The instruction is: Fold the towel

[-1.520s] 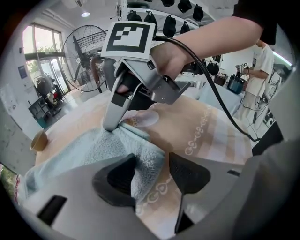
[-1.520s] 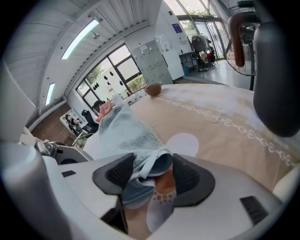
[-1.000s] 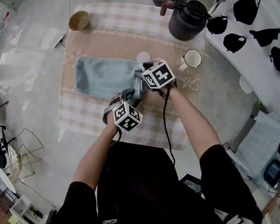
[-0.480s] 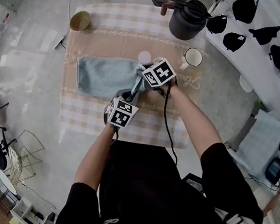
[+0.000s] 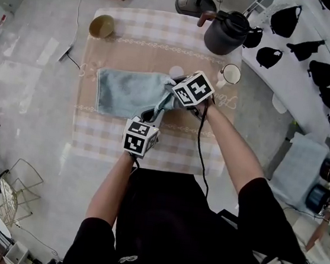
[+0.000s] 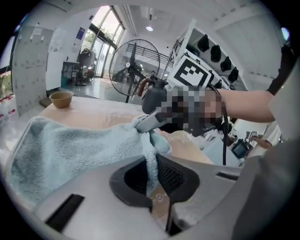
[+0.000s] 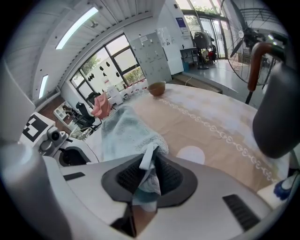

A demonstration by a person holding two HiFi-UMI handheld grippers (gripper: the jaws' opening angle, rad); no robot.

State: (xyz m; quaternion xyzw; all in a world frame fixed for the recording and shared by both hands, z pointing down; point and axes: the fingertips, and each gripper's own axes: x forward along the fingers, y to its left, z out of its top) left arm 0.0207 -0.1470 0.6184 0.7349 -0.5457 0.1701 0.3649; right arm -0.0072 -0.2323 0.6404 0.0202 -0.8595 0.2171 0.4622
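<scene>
Left gripper (image 6: 151,174): jaws, just closed, are pinching fabric at the 5 o'clock corner
Towel (image 5: 127,91): is lying on checked cloth (image 5: 110,142), spreading toward 9 o'clock
Right gripper (image 7: 147,177): jaws, just closing, are clamping the 2 o'clock corner

Left gripper (image 6: 152,169) jaws, just closed, pinch pale blue towel (image 6: 79,150) edge; rest of cloth spreads over table (image 6: 105,108); brown bowl (image 6: 61,99) stands beyond.

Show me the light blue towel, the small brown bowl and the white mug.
light blue terry towel (image 5: 125,92), head view, the flat middle of the cloth
small brown bowl (image 5: 101,26), head view, its inside
white mug (image 5: 231,74), head view, its open top
</scene>
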